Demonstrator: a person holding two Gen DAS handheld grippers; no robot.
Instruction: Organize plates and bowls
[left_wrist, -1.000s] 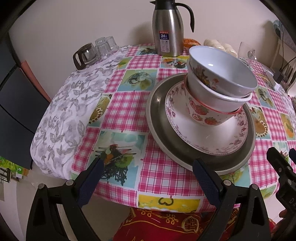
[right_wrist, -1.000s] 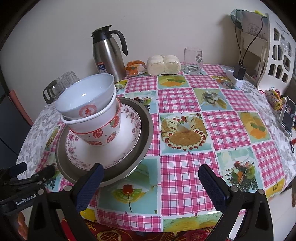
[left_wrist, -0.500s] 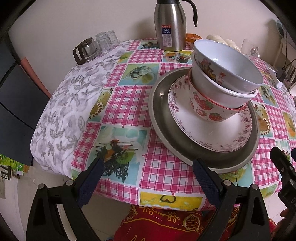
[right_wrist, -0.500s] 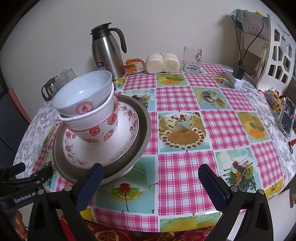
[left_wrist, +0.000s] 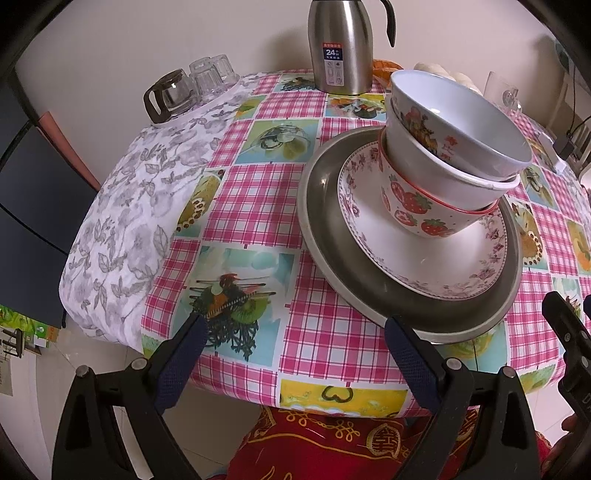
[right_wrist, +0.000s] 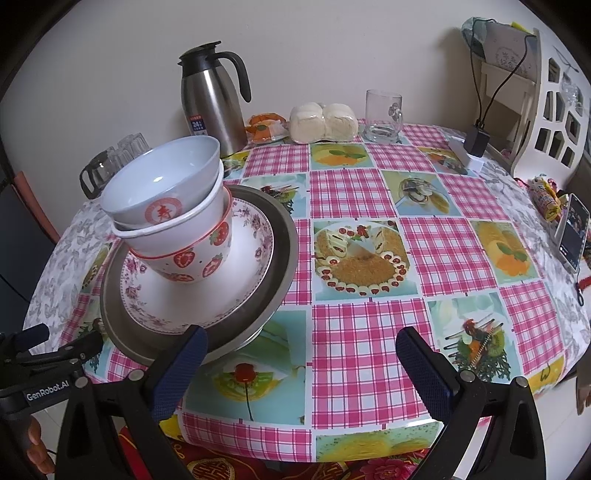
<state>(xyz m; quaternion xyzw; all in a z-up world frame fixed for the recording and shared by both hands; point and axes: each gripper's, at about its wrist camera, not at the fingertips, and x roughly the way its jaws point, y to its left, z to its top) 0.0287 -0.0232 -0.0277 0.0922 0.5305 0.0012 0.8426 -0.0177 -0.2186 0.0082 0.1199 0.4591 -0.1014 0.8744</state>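
A stack stands on the checked table: a grey metal plate (left_wrist: 354, 280) (right_wrist: 280, 254) at the bottom, a floral china plate (left_wrist: 436, 258) (right_wrist: 192, 295) on it, then a strawberry bowl (left_wrist: 417, 210) (right_wrist: 195, 258), a white bowl (left_wrist: 436, 166) (right_wrist: 166, 236) and a tilted pale blue bowl (left_wrist: 461, 118) (right_wrist: 162, 173) on top. My left gripper (left_wrist: 295, 339) hangs open at the table's near edge, left of the stack's front rim. My right gripper (right_wrist: 303, 350) is open too, just right of the metal plate's rim. Neither holds anything.
A steel thermos jug (right_wrist: 214, 103) stands at the back, with buns (right_wrist: 323, 122), a glass mug (right_wrist: 382, 116) and a snack packet (right_wrist: 266, 127) beside it. Glasses and a glass pot (left_wrist: 170, 92) sit back left. A phone (right_wrist: 572, 232) lies far right. A white chair (right_wrist: 543, 107) stands behind.
Both grippers have drifted slightly, so the stack sits a little higher and closer in both views. The dishes themselves have not moved, and both grippers stay open.
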